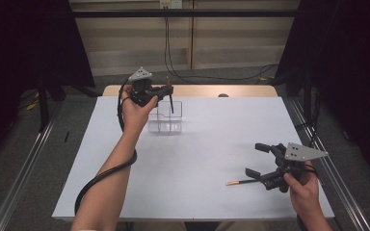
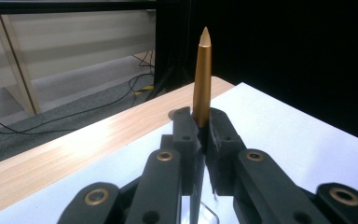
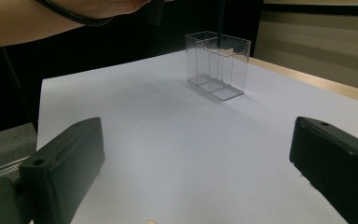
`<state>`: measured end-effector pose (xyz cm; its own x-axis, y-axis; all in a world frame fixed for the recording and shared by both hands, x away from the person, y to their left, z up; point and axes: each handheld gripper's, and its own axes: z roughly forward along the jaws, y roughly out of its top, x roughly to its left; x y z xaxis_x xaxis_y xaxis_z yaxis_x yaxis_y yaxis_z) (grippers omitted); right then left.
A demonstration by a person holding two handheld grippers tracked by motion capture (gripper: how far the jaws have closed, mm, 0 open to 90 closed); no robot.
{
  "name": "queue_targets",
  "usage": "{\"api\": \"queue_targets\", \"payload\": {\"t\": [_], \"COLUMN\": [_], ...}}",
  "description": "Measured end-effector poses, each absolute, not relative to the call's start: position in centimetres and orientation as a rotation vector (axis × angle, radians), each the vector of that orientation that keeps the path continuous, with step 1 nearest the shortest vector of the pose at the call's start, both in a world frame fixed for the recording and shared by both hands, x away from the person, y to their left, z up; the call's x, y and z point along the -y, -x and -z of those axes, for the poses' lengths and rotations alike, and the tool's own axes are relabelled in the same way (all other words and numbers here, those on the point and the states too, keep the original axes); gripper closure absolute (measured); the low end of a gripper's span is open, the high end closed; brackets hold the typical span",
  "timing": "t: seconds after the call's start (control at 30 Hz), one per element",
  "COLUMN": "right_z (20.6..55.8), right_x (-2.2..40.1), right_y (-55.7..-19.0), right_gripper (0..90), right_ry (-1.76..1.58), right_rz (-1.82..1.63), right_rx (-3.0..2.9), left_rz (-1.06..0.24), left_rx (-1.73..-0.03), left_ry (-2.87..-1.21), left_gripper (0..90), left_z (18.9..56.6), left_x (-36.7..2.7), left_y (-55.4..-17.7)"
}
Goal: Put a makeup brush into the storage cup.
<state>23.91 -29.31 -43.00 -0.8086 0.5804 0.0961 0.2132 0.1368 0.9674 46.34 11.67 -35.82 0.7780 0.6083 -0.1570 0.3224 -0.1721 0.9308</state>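
Note:
My left gripper (image 1: pixel 168 89) is raised at the back of the table, shut on an upright pencil (image 1: pixel 171 103). In the left gripper view the pencil's gold pointed end (image 2: pixel 202 77) sticks up from between the pressed jaws of the left gripper (image 2: pixel 200 122). The pencil's dark lower shaft (image 3: pixel 221 21) reaches down to the top of a clear two-part box (image 1: pixel 165 120) (image 3: pixel 218 65). At the front right, my right gripper (image 1: pixel 254 159) (image 3: pixel 198 140) rests low and open. A second dark pencil (image 1: pixel 241 182) with an orange end lies on the white board beside its nearer jaw.
The white board (image 1: pixel 192 159) covers the table, leaving a wooden strip (image 1: pixel 197 90) along the far edge. The person's left forearm (image 1: pixel 111 168) with the gripper's cable crosses the board's left side. Black cables (image 1: pixel 212 77) lie on the floor beyond, and metal rails (image 1: pixel 21 163) run along both sides.

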Motion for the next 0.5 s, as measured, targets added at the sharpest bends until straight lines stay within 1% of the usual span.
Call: {"api": "queue_targets", "payload": {"t": [0.5], "right_z": [43.0], "right_x": [29.4], "right_y": [-23.9], "right_gripper": [2.7], "right_ry": [-0.758], "right_rz": [-1.718], "right_rx": [-2.122], "left_rz": [-0.308], "left_rx": [-0.749], "left_ry": [-1.785], "left_gripper": [83.5], "left_z": [37.3], "left_x": [-11.5], "left_y": [-46.6]}}
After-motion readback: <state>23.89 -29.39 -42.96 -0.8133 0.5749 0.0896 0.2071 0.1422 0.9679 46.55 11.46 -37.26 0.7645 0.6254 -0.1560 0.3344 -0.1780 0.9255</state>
